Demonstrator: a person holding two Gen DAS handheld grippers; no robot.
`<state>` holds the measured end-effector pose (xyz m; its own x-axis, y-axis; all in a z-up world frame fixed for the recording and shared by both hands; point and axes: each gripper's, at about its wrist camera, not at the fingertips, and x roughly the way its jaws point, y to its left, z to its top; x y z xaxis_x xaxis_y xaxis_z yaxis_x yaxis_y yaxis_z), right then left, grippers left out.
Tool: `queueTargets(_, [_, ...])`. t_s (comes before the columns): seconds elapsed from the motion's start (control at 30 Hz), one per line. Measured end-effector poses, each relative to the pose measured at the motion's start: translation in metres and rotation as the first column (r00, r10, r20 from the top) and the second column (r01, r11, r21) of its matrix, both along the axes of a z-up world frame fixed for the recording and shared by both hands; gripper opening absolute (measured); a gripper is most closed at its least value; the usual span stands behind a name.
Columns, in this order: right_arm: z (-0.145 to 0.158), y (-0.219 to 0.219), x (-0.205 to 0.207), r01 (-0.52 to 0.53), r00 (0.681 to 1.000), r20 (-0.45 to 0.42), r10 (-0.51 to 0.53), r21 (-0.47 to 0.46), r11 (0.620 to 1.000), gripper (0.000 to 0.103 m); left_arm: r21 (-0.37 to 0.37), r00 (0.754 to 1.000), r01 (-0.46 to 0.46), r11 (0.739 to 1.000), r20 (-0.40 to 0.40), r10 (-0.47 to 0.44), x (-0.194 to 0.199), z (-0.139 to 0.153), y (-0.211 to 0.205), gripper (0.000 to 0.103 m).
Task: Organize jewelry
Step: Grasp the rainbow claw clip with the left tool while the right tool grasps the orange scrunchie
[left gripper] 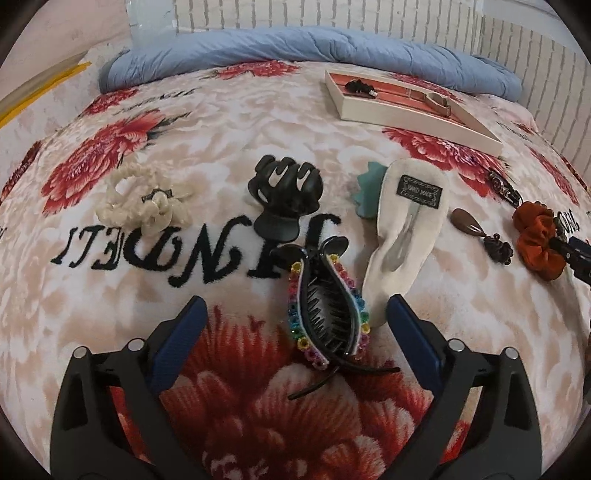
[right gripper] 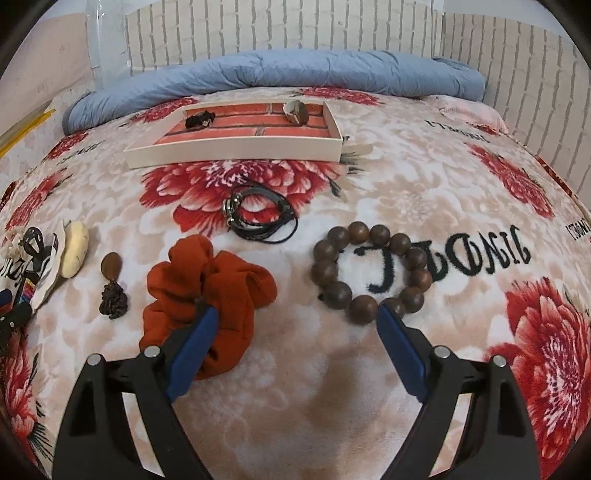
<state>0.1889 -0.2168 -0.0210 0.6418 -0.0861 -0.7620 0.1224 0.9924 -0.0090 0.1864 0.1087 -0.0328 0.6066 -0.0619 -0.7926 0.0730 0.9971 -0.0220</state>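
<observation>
Broadly, a bed was seen covered by a floral blanket point(left gripper: 229, 122) with red flowers and black lettering; a rolled blue quilt point(right gripper: 280, 70) lay along its far edge against a white brick-pattern wall point(right gripper: 280, 29).

A shallow white tray point(right gripper: 236, 151) with a brick-print floor was noted on the blanket in front of the quilt. Two small items were recorded inside it: a dark hair tie point(right gripper: 200, 119) towards its left and a ring-like band point(right gripper: 294, 110) towards its right.

Loose pieces were observed on the blanket, nearer than the tray. In the left wrist view: a cream fabric hair clip point(left gripper: 402, 232), a rainbow-studded claw clip point(left gripper: 327, 312), a black claw clip point(left gripper: 286, 192), a cream chain-link clip point(left gripper: 146, 199), and a teal piece point(left gripper: 364, 195) partly hidden behind the cream fabric clip. In the right wrist view: an orange scrunchie point(right gripper: 221, 291), a wooden bead bracelet point(right gripper: 371, 271), a black cord bracelet point(right gripper: 264, 214) and a brown drop earring point(right gripper: 110, 284).

The left gripper point(left gripper: 295, 306) was recorded with jaws spread wide, the rainbow clip lying between the fingers, no pad pressing on it. The right gripper point(right gripper: 297, 314) was likewise wide apart and empty; its left finger overlapped the scrunchie and its right fingertip stood at the bead bracelet, contact not determinable.
</observation>
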Motion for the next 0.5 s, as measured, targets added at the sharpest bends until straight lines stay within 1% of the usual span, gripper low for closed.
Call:
queueTargets(0.03, [-0.001,0.000,0.000,-0.003,1.000,-0.004,0.003,0.009,1.000,0.081,-0.009,1.000,-0.001,1.000,-0.010,0.000,0.001,-0.002,0.001,0.091])
queueTargets(0.07, [-0.001,0.001,0.001,-0.007,1.000,-0.010,0.007,0.025,1.000,0.080,-0.013,1.000,-0.002,1.000,-0.011,0.002,0.001,-0.002,0.002,0.090])
queueTargets(0.27, [-0.006,0.010,0.006,-0.035,0.999,-0.031,0.036,0.032,0.999,0.078,0.008,1.000,0.003,1.000,-0.005,-0.003,0.001,-0.003,-0.001,0.087])
queueTargets(0.33, [-0.008,0.011,0.007,-0.042,0.998,-0.043,0.044,0.038,0.998,0.072,0.010,1.000,0.006,1.000,-0.005,-0.006,0.002,-0.003,-0.002,0.085])
queueTargets(0.37, [-0.009,0.012,0.008,-0.046,0.998,-0.049,0.048,0.038,0.998,0.072,0.010,1.000,0.005,1.000,-0.005,-0.005,0.001,-0.003,-0.002,0.084])
queueTargets(0.47, [-0.011,0.015,0.009,-0.060,0.997,-0.056,0.062,0.033,0.998,0.066,0.014,1.000,0.007,1.000,0.002,-0.007,0.000,-0.002,-0.003,0.080])
queueTargets(0.5, [-0.011,0.016,0.010,-0.065,0.996,-0.060,0.067,0.035,0.997,0.062,0.017,1.000,0.008,1.000,0.003,-0.008,0.000,-0.002,-0.004,0.079])
